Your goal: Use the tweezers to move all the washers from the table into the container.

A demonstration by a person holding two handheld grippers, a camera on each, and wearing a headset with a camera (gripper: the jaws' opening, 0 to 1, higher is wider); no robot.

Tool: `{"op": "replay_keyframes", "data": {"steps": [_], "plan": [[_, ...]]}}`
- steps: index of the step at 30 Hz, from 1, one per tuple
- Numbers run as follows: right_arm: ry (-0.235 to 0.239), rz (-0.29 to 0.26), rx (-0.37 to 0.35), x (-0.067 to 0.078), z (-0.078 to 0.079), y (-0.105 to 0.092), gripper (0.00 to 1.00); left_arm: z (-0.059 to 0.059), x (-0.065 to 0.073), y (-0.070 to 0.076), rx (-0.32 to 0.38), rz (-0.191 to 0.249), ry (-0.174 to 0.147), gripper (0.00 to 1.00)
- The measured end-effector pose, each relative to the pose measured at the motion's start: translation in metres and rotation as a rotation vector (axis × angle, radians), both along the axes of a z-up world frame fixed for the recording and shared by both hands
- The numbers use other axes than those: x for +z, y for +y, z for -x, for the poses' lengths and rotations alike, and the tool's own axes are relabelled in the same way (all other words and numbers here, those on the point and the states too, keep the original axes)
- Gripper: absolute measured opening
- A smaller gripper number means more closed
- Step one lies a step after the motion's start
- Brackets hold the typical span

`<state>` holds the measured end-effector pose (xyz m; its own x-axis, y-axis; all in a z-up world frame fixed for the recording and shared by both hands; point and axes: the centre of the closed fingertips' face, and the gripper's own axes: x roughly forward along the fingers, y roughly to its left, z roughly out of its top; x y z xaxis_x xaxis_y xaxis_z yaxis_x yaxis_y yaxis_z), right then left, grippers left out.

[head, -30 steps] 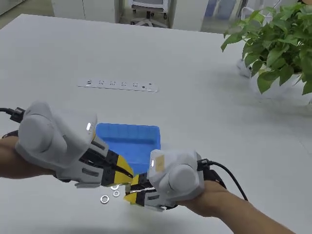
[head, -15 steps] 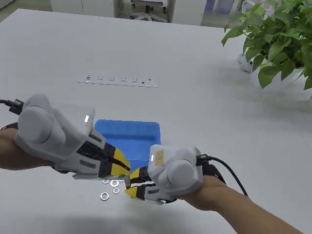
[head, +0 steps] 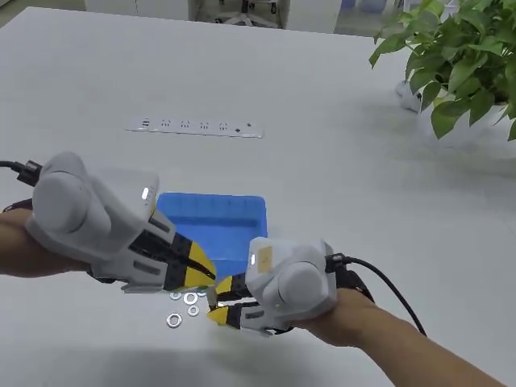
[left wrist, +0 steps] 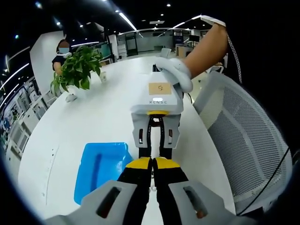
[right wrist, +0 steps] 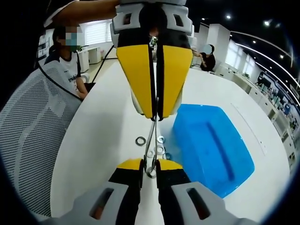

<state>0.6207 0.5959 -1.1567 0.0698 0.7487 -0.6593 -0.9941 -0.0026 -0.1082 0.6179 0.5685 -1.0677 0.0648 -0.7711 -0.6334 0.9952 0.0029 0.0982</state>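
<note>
Blue container [head: 216,219] on a white table [head: 339,185], with the two hand-held grippers meeting tip to tip just in front of its near edge. The left gripper [left wrist: 152,164] has its yellow jaws pressed together on the upper part of the tweezers [right wrist: 153,133], a thin metal pair that runs down from it towards the tabletop. The right gripper [right wrist: 150,165] faces it head-on, its jaws drawn in narrow on either side of the tweezers' lower end (whether they actually press on the metal cannot be told).

The washers [right wrist: 140,140] lie in a small loose cluster on the table beneath the two sets of jaws, just beside the container's near edge and outside it. In the right gripper view one washer sits apart from the rest, on the side away from the container. The container's visible floor is bare blue.

Further back on the table lies a white power strip [head: 193,126], and a potted green plant [head: 459,56] stands at the far right corner. A grey mesh chair [right wrist: 33,117] stands off the table's edge.
</note>
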Motion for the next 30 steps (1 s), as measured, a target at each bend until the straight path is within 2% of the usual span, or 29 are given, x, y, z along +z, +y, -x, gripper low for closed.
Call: {"op": "replay_keyframes", "data": {"steps": [5, 18, 25, 30], "plan": [[-0.009, 0.0, 0.0, 0.0009, -0.0006, -0.0001, 0.13, -0.0001, 0.0003, 0.0001, -0.004, -0.004, -0.002, 0.05], [0.008, -0.014, -0.006, 0.0028, 0.0017, 0.0007, 0.13, 0.0012, 0.0, -0.0002, -0.009, -0.014, 0.005, 0.05], [-0.001, -0.006, -0.006, 0.0006, 0.0015, 0.0008, 0.14, 0.0008, 0.0004, -0.0001, -0.006, -0.01, 0.005, 0.05], [-0.012, 0.011, 0.006, -0.0019, 0.0048, -0.0009, 0.17, -0.0005, 0.0003, 0.0006, -0.005, -0.01, 0.0, 0.06]]}}
